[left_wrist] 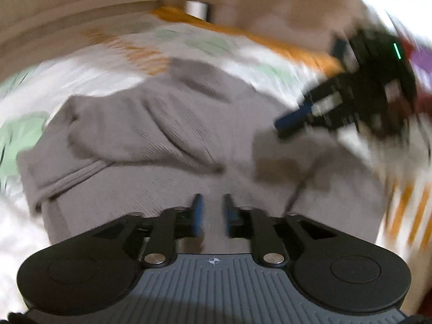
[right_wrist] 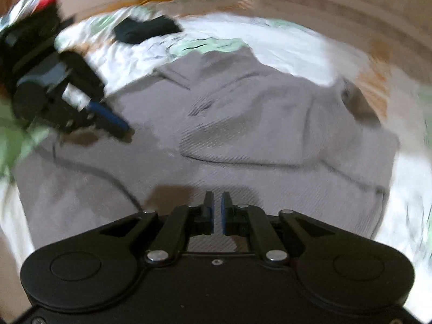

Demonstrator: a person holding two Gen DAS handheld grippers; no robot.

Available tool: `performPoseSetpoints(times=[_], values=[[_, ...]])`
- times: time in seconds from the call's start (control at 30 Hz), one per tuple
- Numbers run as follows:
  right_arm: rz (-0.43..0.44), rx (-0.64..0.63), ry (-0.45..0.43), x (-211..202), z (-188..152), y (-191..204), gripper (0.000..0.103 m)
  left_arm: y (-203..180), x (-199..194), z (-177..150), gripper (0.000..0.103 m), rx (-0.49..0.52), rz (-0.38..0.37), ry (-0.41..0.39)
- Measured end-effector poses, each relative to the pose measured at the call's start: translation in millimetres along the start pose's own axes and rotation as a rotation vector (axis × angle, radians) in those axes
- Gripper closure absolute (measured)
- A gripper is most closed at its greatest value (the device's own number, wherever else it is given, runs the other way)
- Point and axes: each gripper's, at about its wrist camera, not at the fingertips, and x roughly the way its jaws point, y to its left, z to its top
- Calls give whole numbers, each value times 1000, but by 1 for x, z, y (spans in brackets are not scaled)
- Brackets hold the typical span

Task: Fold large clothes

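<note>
The grey garment (left_wrist: 162, 140) lies spread on the bed (left_wrist: 81, 75) for folding; left tongs (left_wrist: 212, 213) and right tongs (right_wrist: 215, 210), slightly parted and empty, hover at six o'clock.

Grey ribbed garment (left_wrist: 151, 135) (blue pads (left_wrist: 198, 216))

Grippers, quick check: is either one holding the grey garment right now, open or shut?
Left gripper: open, a clear gap, nothing held, above the grey garment.
Right gripper: nearly closed, a narrow gap, holding nothing.
</note>
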Motion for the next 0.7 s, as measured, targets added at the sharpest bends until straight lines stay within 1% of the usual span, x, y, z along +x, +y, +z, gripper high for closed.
performPoseSetpoints(times=[0.03,0.07,0.1,0.13,0.17,0.23,0.3,0.37,0.47,0.53,0.6,0.67,0.7], values=[[-2,52,-26,-3,3,-5,66,5,-3,2,51,-72,1,-23],[-14,106,-53,-5,6,-12,50,14,-4,9,43,-142,0,-48],[-36,172,-81,-6,13,-21,40,24,-3,15,43,-208,2,-83],[-50,222,-101,-6,15,-29,37,32,-3,20,42,-259,9,-117],[-66,268,-122,-5,19,-38,37,41,0,26,37,-307,27,-148],[-102,349,-156,2,29,-56,37,59,6,35,35,-397,73,-196],[-121,422,-169,12,36,-72,37,77,18,40,34,-490,105,-224],[-136,476,-176,22,43,-86,37,95,31,43,34,-578,116,-239],[-154,507,-180,38,49,-97,36,111,40,36,34,-669,116,-234],[-164,506,-173,45,49,-98,36,121,47,31,34,-700,122,-221],[-172,502,-158,49,50,-99,36,128,56,28,34,-733,108,-205],[-185,506,-144,51,50,-99,36,135,68,29,38,-791,75,-172],[-187,512,-141,50,48,-99,36,139,70,26,45,-809,52,-165]])
